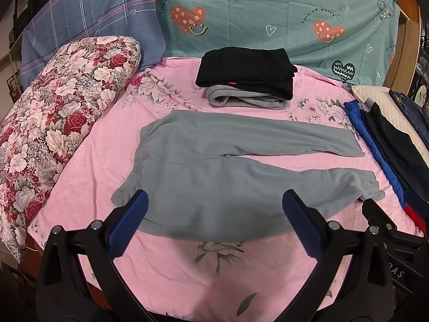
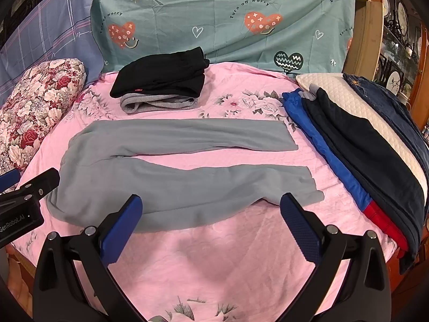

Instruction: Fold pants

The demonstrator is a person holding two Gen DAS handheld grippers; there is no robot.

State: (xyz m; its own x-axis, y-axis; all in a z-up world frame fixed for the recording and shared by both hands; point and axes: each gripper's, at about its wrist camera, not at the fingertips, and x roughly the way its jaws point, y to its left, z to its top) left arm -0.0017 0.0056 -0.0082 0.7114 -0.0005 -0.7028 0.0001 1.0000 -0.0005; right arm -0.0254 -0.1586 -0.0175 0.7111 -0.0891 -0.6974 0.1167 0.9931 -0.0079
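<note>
Left wrist view: left gripper (image 1: 215, 204) fingers spread wide, grasping nothing; grey pants (image 1: 214, 166) lie flat on the pink bed sheet (image 1: 187, 273) just past the fingertips, waistband beyond the left finger, both legs running out past the right finger. Right gripper (image 2: 211, 209) likewise released, hovering at the near leg's edge. Further ahead of the fingers: folded black garment (image 2: 161, 76) stacked on a folded grey one (image 2: 158, 104). Beyond the right finger: pile of blue and dark clothes (image 2: 356, 161) over a white pillow (image 2: 348, 99). Beyond the left finger: floral quilt (image 1: 53, 112).
</note>
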